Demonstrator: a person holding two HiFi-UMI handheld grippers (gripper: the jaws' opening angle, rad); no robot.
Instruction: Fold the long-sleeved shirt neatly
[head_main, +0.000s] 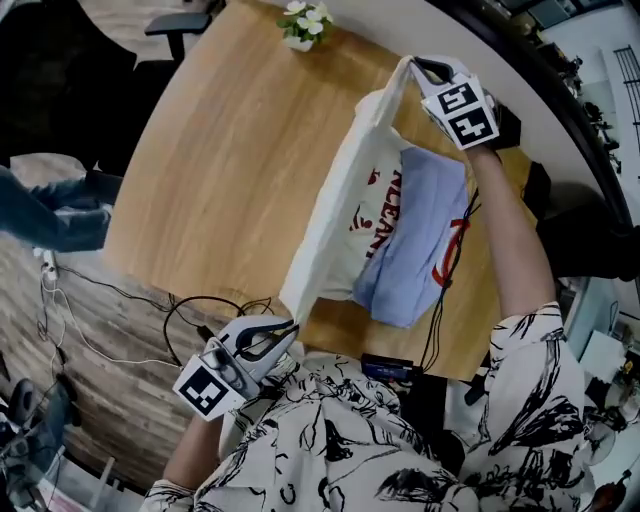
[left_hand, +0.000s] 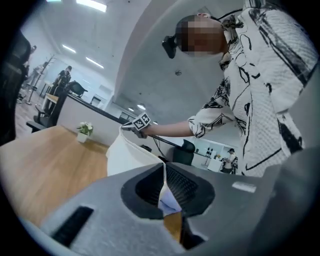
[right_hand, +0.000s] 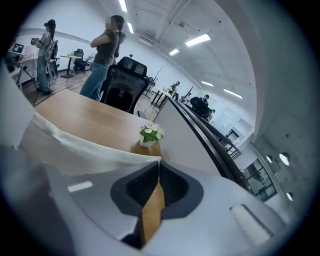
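Head view, lower left: my left gripper (head_main: 288, 328) is clamped tight on one edge of the shirt (head_main: 345, 210), with only a thin sliver of cloth in the jaws. The shirt hangs stretched across the middle of the frame, its blue part sagging onto the table (head_main: 220, 150). Upper right, my right gripper (head_main: 413, 64) is pinched shut on the opposite corner. My worry: bites this skinny could slip if I pull it taut, and a careless swing might clip the flower pot (head_main: 303, 25) up top.

Place: an open-plan office, I'd say.
Seating: black swivel office chair (right_hand: 122, 80) behind my light wooden bench (right_hand: 85, 117).
Ceiling: long white strip lights (right_hand: 199, 40).
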